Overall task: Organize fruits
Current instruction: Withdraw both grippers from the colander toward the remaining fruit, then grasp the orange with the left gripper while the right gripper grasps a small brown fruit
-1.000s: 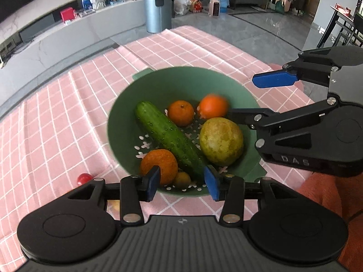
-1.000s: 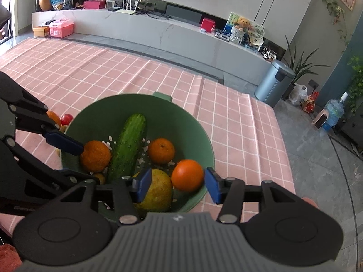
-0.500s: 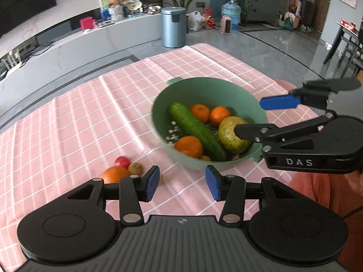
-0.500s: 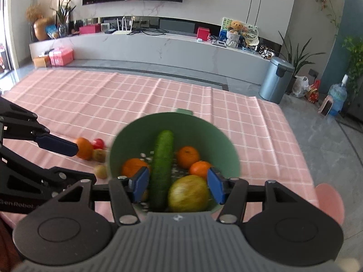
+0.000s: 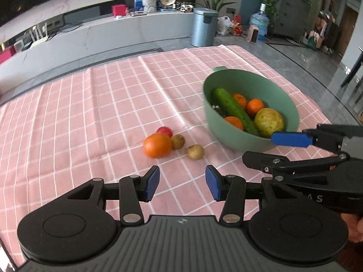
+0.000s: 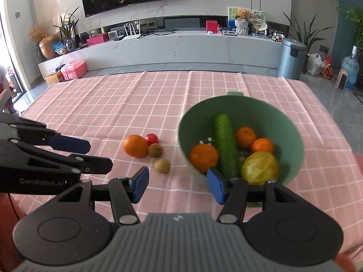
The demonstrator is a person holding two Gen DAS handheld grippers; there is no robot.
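Since the earlier frame, the green bowl point(image 5: 231, 137) was shifted toward 2 o'clock, and loose fruit was revealed. The cucumber point(image 6: 224, 145) was laid pointing 12 to 6. The right gripper point(image 6: 178, 184) had just been opened wider; the left gripper point(image 5: 182, 185) was also held open, both empty.

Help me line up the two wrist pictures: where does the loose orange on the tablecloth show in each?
Left wrist: the orange lies left of centre on the cloth, left of the green bowl, a red fruit just behind it.
Right wrist: the orange sits left of centre, again left of the green bowl.
Shared landmark: the green bowl, with the cucumber in it.
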